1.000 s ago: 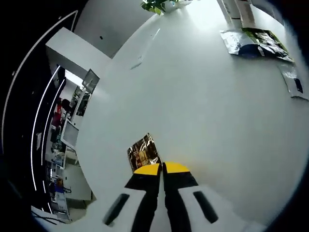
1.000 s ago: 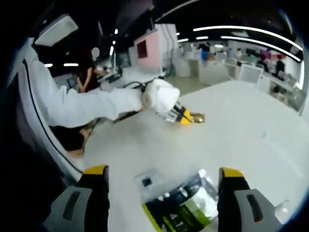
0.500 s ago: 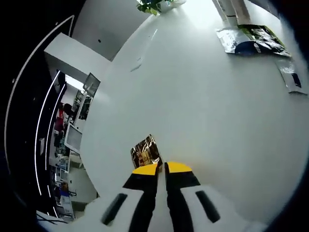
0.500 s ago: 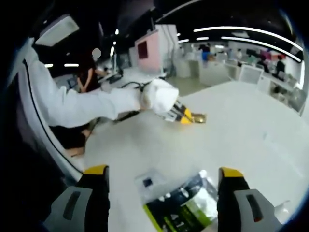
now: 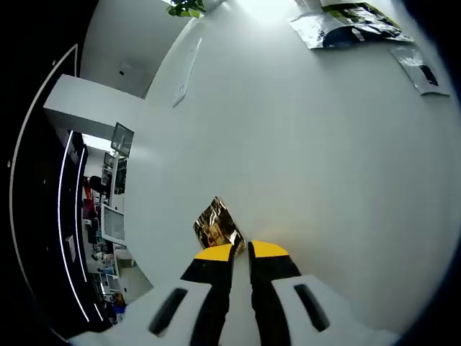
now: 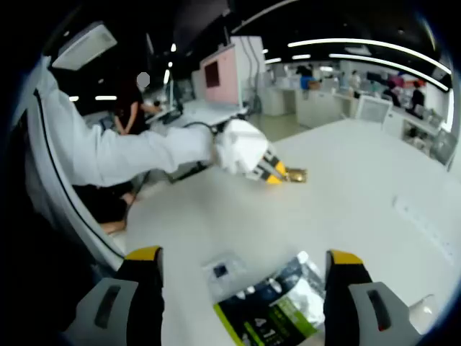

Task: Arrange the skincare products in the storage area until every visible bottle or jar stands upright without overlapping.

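In the left gripper view, the left gripper [image 5: 241, 250] has its two yellow-tipped jaws drawn almost together, with only a thin slit between them. Just past the tips lies a small gold foil sachet [image 5: 216, 225] on the white table [image 5: 310, 180]; the near corner of the sachet meets the tip of the left-hand jaw, but it cannot be told whether the jaws actually pinch it. The sachet sits close to the rounded table edge, beyond which an office floor with desks shows. Far across the table, at the top of this view, lie a dark green and white pouch [image 5: 338, 25] and, just beside it, a small clear sachet [image 5: 418, 70] with a dark square on it. A green plant [image 5: 186, 7] stands at the far edge of the table.

In the right gripper view, the right gripper [image 6: 245, 259] stands wide apart, its jaws rising at either side of the bottom of the picture and touching nothing. Between them, lying flat on the table, are the green and white pouch [image 6: 277, 306] and the small clear sachet [image 6: 225, 272], which touches or slightly overlaps the pouch's near corner. Further off, a person's white-gloved hand [image 6: 241, 148] on a white sleeve [image 6: 122, 155] holds the left gripper low to the table, its yellow tips right at the gold sachet [image 6: 297, 174]. Another person stands in the background near desks.
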Demonstrator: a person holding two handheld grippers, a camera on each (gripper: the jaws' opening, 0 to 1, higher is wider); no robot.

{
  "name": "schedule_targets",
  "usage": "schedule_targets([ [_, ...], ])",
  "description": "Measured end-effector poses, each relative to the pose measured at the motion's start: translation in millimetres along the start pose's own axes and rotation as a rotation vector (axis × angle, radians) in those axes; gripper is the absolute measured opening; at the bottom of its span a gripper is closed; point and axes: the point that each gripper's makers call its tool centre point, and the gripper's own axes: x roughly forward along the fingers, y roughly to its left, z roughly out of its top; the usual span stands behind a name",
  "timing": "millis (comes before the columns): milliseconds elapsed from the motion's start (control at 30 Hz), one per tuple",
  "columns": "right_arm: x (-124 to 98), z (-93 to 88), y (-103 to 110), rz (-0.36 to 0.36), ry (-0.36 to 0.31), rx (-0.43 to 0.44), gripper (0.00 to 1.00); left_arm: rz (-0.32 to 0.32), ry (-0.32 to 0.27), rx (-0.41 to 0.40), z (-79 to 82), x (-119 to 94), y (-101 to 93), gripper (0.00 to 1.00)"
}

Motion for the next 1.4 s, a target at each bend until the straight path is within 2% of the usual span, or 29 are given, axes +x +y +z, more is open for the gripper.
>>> schedule_targets([
  [100, 0.2, -0.3, -0.3, 0.0, 0.001, 0.001, 0.93, -0.005, 0.0, 0.02, 1.2, 1.0, 1.2, 0.14],
  [200, 0.5, -0.5, -0.7, 0.0, 0.001, 0.003, 0.93, -0.025, -0.003, 0.059, 3.9, 4.1, -3.8, 0.08],
  [233, 0.5, -0.5, -0.7, 0.0, 0.001, 0.002, 0.93, -0.004, 0.003, 0.079, 3.8, 4.1, -0.7, 0.08],
  [433, -0.3, -0.3, -1.5, -0.001, -0.001, 0.002, 0.92, 0.015, 0.002, 0.09, 5.5, 5.1, 0.9, 0.07],
  [767, -0.4, 2.5, -1.5, 0.0, -0.01, -0.002, 0.93, 0.029, -0.013, 0.031, 11.8, -4.7, 1.7, 0.07],
  [1133, 6.1, 2.0, 5.8, 0.007, -0.009, -0.02, 0.92, 0.028, -0.043, -0.007, 27.7, -26.6, -10.8, 0.07],
  [1400, 11.3, -2.3, 10.7, 0.013, -0.007, -0.017, 0.92, 0.029, -0.051, -0.024, 32.9, -35.0, -18.7, 0.07],
])
